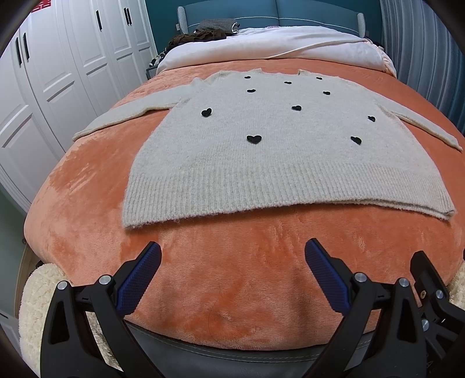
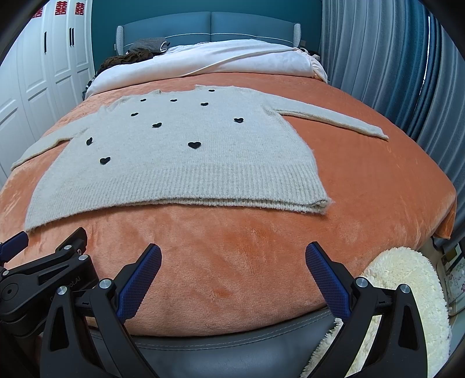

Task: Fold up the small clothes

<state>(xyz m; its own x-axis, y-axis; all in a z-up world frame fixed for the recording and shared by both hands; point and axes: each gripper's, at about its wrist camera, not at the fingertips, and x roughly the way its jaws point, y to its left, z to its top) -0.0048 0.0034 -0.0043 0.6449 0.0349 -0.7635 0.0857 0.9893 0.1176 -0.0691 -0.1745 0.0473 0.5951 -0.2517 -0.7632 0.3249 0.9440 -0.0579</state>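
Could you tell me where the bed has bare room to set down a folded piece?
Bare orange blanket lies between the sweater hem and the bed's foot edge, and right of the sweater below its sleeve. The headboard end is crowded with bedding.

Orange plush blanket [image 1: 232,290], white duvet [image 1: 276,46], teal headboard [image 2: 209,26], white wardrobe doors [image 1: 58,72], blue curtains [image 2: 377,58]

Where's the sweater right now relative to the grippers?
The sweater lies flat on the orange blanket, sleeves spread, hem toward the grippers. Both views show it ahead of the open left gripper and right gripper, neither touching it.
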